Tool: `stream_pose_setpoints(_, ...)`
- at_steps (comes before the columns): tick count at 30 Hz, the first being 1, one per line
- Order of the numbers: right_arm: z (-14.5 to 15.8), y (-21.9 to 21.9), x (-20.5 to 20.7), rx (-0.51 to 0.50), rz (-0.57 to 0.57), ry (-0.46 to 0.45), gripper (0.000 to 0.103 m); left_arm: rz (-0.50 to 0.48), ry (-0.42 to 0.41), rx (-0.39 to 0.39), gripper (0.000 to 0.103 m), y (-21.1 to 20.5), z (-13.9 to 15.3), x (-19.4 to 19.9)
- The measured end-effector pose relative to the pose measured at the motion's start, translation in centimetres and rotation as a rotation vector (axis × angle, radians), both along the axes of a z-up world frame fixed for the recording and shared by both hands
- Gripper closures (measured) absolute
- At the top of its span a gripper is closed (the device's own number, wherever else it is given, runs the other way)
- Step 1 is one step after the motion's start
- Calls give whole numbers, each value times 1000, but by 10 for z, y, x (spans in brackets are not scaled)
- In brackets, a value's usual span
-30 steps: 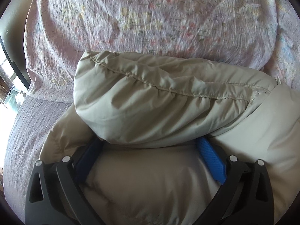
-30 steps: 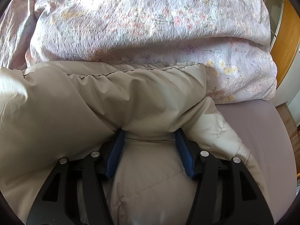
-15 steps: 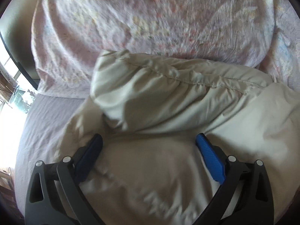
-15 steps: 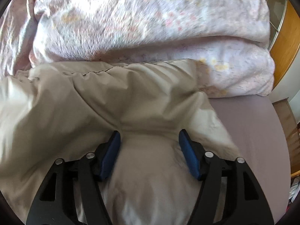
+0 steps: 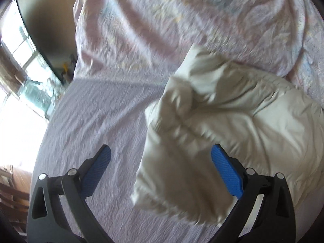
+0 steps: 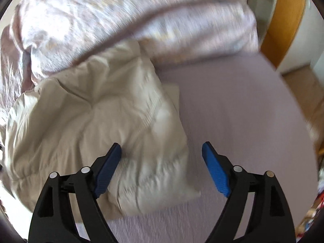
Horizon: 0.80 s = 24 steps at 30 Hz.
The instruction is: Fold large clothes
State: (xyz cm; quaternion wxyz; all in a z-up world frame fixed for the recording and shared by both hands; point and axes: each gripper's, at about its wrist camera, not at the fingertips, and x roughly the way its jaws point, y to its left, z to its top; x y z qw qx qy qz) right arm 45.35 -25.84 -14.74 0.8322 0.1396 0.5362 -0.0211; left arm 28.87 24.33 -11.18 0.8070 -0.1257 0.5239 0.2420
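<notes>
A beige puffer jacket (image 5: 232,125) lies folded in a bundle on the lilac bed sheet (image 5: 97,117). In the left wrist view it fills the right half. My left gripper (image 5: 160,158) is open and empty, above the jacket's left edge and apart from it. In the right wrist view the jacket (image 6: 97,121) fills the left half. My right gripper (image 6: 162,158) is open and empty, above the jacket's right edge. Both views are motion-blurred.
A pink floral duvet (image 5: 182,24) is piled along the far side of the bed, touching the jacket's far edge; it also shows in the right wrist view (image 6: 131,20). A bright window (image 5: 18,77) is at left. A wooden frame (image 6: 287,20) and floor lie at right.
Both grippers have let go of the jacket's folded-over part, opened wide and pulled back and up. The jacket now rests on the bed, and more sheet shows on each side.
</notes>
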Motion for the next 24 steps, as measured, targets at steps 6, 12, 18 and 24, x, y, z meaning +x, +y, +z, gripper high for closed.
stream_pose_setpoints(6, -26, -20, 0, 213, -86, 79, 15, 25, 36, -103, 4, 4, -21, -19)
stream_pose_setpoints(12, -33, -16, 4, 240, -119, 95, 37, 53, -11, -184, 21, 2, -30, -24)
stream_pose_setpoints(18, -16, 1, -7, 188, -106, 81, 65, 61, -56, -172, 53, -7, -20, -27)
stream_pose_setpoints(24, -12, 5, -26, 203, -92, 71, 71, 43, -83, -149, 66, -11, -3, -41)
